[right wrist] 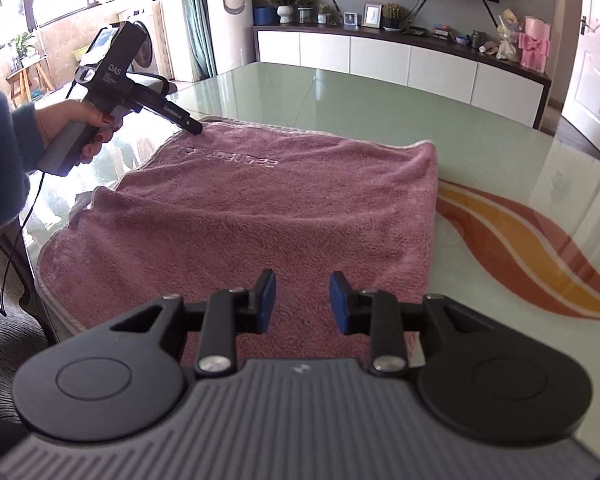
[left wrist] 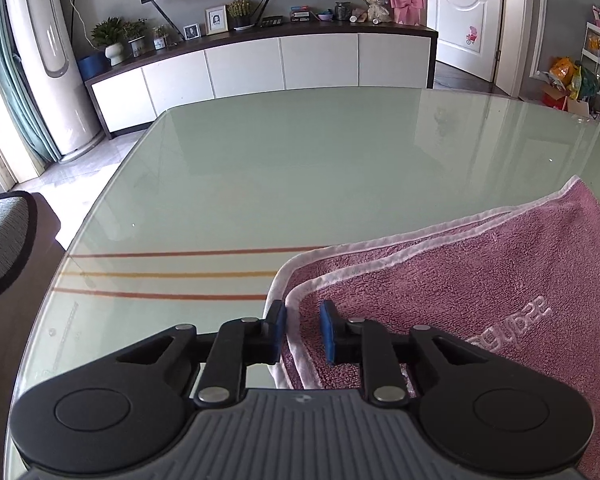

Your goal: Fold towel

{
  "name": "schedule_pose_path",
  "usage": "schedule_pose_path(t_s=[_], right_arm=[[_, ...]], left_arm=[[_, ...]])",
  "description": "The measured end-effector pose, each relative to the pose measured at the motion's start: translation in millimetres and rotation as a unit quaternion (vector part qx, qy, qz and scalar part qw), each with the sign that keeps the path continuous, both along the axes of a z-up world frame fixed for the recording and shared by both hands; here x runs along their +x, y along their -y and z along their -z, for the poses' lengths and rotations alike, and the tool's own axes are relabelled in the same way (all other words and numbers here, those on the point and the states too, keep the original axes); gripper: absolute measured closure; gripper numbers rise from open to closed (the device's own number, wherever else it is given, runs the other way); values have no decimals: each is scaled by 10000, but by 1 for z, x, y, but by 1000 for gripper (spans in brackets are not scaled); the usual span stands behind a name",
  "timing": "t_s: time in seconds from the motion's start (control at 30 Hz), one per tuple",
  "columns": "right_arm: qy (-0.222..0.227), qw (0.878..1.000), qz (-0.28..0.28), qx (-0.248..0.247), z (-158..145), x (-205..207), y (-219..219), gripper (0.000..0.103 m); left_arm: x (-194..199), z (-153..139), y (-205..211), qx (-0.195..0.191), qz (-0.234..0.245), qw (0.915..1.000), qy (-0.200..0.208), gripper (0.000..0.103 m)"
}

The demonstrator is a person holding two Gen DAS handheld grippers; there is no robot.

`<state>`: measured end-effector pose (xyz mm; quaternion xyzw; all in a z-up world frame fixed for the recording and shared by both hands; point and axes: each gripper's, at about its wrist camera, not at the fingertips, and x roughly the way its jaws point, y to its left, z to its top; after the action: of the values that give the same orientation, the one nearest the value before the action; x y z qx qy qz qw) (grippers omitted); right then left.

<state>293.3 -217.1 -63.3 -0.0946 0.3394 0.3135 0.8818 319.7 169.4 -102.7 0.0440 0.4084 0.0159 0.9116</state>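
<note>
1. Pink towel [right wrist: 260, 216] lies centre frame in the right wrist view, on the glass table [right wrist: 380, 92], already doubled w/ white hems stacked; one fold looks done, more left.
2. Your left gripper [left wrist: 303, 322], bottom centre: jaws straddle the hem corner, pads not pressing yet.
3. Your right gripper [right wrist: 302, 294] is released, nothing between the jaws, over the near edge.

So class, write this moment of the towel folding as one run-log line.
stage: towel folded on table | left hand-held gripper: open, straddling towel's corner edge | right hand-held gripper: open above towel
</note>
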Motion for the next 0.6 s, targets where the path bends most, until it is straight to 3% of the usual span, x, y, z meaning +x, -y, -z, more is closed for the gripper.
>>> schedule_pose_path(t_s=[0.2, 0.23, 0.3, 0.33, 0.43, 0.6], right_arm=[[-14, 9999, -150, 23, 4, 3, -9, 74], [-20, 9998, -171, 30, 5, 3, -10, 74], [-50, 9998, -169, 16, 7, 4, -11, 74], [-67, 9998, -165, 9, 8, 5, -11, 74], [-83, 9998, -163, 31, 9, 6, -11, 74], [-147, 9997, -170, 2, 14, 8, -12, 74]], left_arm=[[0, 2, -4, -88, -39, 9999, 44, 79], [0, 3, -4, -75, -27, 10000, 55, 80], [-2, 3, -3, -138, 66, 9998, 83, 97], [-1, 3, -2, -155, 88, 9998, 87, 99], [-3, 2, 3, 23, 156, 9998, 132, 100], [-5, -5, 3, -67, 142, 9992, 375, 101]])
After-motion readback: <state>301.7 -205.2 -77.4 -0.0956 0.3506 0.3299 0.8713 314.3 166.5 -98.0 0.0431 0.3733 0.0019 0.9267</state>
